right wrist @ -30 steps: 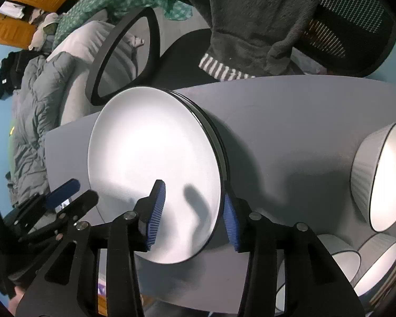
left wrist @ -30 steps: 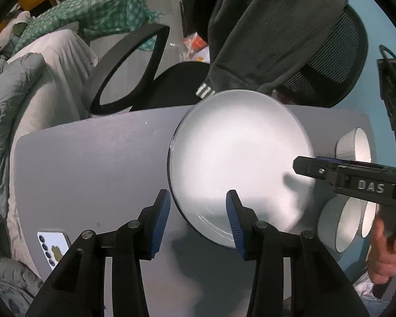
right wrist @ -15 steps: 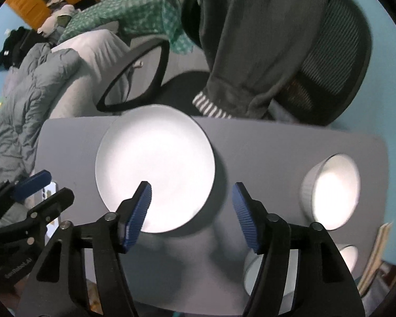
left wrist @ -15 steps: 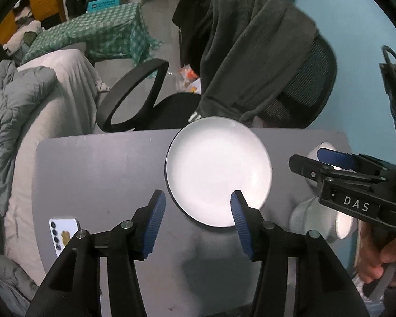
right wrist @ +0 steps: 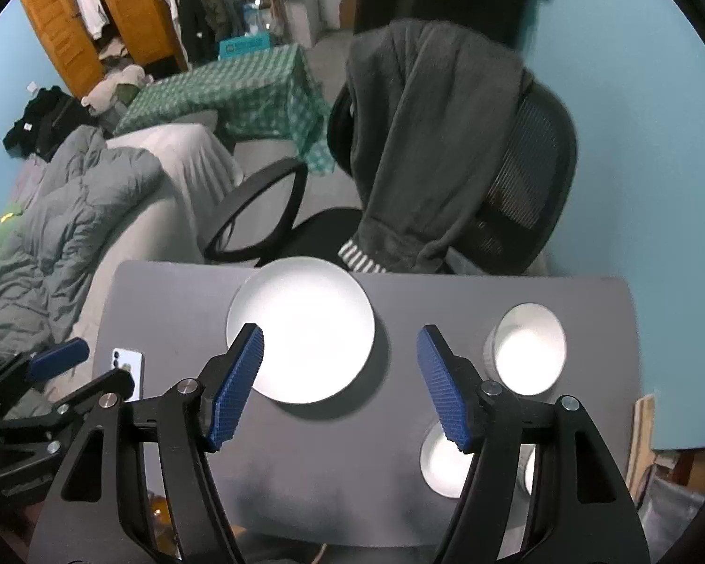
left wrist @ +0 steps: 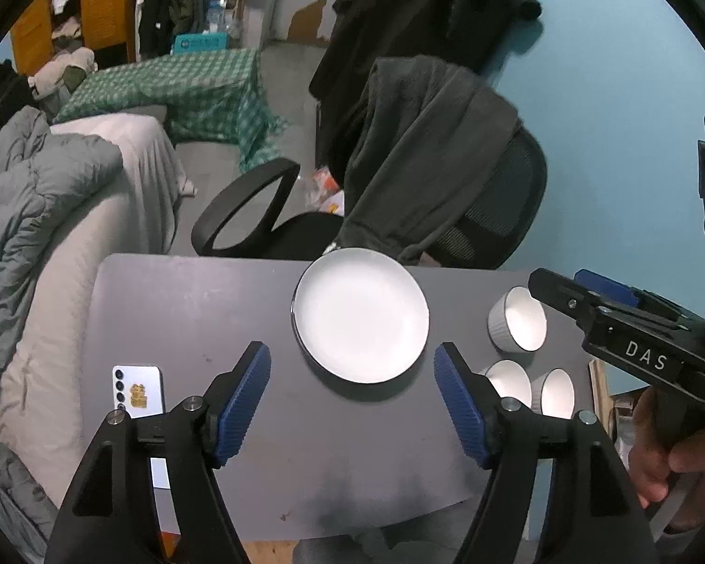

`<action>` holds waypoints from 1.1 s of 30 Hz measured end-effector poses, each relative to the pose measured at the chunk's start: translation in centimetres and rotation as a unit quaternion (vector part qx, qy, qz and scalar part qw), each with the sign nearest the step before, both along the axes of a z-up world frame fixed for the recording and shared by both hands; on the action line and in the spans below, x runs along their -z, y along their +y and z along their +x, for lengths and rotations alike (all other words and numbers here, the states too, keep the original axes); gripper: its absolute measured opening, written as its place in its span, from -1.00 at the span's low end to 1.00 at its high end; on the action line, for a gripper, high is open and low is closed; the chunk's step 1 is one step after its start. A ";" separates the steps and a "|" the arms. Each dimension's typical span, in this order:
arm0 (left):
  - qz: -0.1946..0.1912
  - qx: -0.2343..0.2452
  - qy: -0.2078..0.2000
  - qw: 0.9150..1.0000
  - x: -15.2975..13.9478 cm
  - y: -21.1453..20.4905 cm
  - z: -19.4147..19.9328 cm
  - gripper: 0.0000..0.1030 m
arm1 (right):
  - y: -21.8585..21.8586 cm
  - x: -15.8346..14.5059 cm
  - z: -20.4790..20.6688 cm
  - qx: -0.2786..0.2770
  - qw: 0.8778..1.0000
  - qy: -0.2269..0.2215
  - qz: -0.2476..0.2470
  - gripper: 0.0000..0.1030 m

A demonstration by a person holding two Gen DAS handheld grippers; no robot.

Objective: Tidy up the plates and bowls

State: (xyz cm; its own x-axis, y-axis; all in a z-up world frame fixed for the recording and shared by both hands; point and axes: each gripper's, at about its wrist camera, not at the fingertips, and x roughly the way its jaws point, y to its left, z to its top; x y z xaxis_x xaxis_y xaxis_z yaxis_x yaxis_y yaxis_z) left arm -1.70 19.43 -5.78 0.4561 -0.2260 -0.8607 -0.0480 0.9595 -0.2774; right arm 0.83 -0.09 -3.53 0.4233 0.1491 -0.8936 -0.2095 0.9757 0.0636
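A stack of white plates point(left wrist: 359, 315) point(right wrist: 301, 329) lies at the far middle of the grey table point(left wrist: 188, 310). Three white bowls stand apart to its right: one further back point(left wrist: 517, 319) point(right wrist: 526, 348), two nearer point(left wrist: 505, 383) point(left wrist: 554, 392), of which one point(right wrist: 442, 460) shows partly behind my right finger. My left gripper point(left wrist: 351, 350) hangs high above the table, its jaws opening with nothing between them. My right gripper point(right wrist: 340, 331) is also high above the plates, jaws opening and holding nothing. It also shows from the side point(left wrist: 606, 310), held by a hand.
A white phone point(left wrist: 136, 392) point(right wrist: 129, 371) lies at the table's left front. Behind the table stands a black office chair point(left wrist: 493, 197) draped with a grey garment. A bed with a grey duvet point(left wrist: 33, 188) runs along the left.
Both grippers have lifted well away from the plates, so the whole table and all the bowls now show. Both pairs of jaws stand wider apart than before.
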 end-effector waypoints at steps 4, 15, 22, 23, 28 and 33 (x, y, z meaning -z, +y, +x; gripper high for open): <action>0.012 0.010 -0.015 1.000 -1.3 -0.5 -1.3 0.45 | -0.2 -1.5 -1.7 0.007 1.000 -0.018 -0.006 0.31; -0.020 0.035 -0.035 0.999 -3.1 -1.9 -3.3 0.48 | -1.5 -3.1 -4.4 0.037 0.999 -0.030 0.003 0.31; -0.029 0.048 -0.043 0.997 -3.9 -2.9 -3.8 0.48 | -2.2 -3.0 -5.0 0.047 0.999 -0.024 0.007 0.31; -0.024 0.047 -0.044 0.998 -4.0 -2.9 -3.8 0.48 | -2.2 -3.1 -5.1 0.047 0.999 -0.024 0.006 0.31; -0.008 0.043 -0.052 0.998 -4.7 -3.0 -4.0 0.48 | -2.5 -3.2 -5.2 0.049 0.998 -0.024 0.008 0.31; 0.005 0.042 -0.054 0.998 -5.1 -3.3 -4.1 0.48 | -3.4 -3.3 -5.3 0.054 0.998 -0.023 0.009 0.31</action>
